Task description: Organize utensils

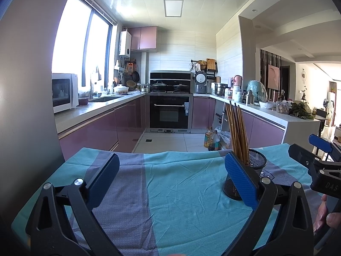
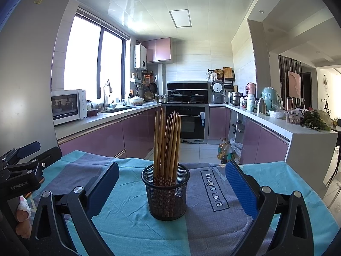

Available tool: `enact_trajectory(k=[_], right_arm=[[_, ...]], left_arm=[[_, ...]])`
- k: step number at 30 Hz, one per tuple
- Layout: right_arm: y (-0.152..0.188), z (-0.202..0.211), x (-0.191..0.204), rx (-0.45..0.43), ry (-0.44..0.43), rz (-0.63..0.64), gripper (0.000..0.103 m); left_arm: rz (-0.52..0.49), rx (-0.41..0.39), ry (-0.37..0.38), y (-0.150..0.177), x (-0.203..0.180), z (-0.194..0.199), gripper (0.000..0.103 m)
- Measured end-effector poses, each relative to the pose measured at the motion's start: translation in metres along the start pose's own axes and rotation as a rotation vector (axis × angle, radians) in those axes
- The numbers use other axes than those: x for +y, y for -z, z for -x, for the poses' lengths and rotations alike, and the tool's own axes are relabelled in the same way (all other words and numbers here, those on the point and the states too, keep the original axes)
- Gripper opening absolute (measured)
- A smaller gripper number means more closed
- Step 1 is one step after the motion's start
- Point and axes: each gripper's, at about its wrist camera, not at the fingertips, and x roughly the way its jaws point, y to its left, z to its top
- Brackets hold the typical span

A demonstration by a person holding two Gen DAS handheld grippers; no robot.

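On the teal and purple striped cloth (image 2: 132, 219) a black mesh cup (image 2: 165, 192) stands upright, and a bundle of wooden chopsticks (image 2: 168, 140) is held in it, tips down, fanning slightly at the top. No loose utensil is seen on the cloth in either view, so the sorting is judged to be at or near its end. The right gripper (image 2: 172, 183) is spread wide with nothing between its blue pads (image 2: 240, 189); the cup sits centred between them, just ahead. The left gripper (image 1: 171, 177) is likewise spread and empty, over bare cloth.

If the cup is to be moved or the bundle tidied, the step is best done slowly: the light mesh should be gripped low on its wall so that it is not tipped, and the sticks should be pressed together near the rim rather than at their free ends, where they would lever the cup over.

From the right wrist the cup is seen whole, with the printed label on the cloth (image 2: 214, 189) beside it. From the left wrist the cup (image 1: 253, 166) is half hidden behind the right-hand pad, but the other tool and a fingertip (image 1: 333, 219) are shown at the frame edge.
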Motion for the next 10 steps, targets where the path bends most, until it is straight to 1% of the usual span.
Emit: enact_trajectory(k=[3,5,6,7,10], right_arm=[[0.001,-0.002,-0.003,0.009,0.002,-0.004,0.097],[0.004,-0.006,-0.011,0.030,0.008,-0.015,0.097],[0.006,-0.010,-0.017,0.052,0.026,-0.015,0.097],[0.009,-0.016,-0.024,0.078,0.039,-0.016,0.097],[0.023,-0.042,-0.055,0.219,0.106,-0.032,0.097]], left_arm=[[-0.009,0.015,0.006,0.001,-0.001,-0.003,0.097],[-0.011,0.051,0.011,0.003,-0.001,-0.009,0.097],[-0.006,0.064,0.007,0.004,0.001,-0.012,0.097],[-0.001,0.073,0.006,0.006,0.003,-0.015,0.097],[0.013,0.129,-0.008,0.009,0.012,-0.028,0.097]])
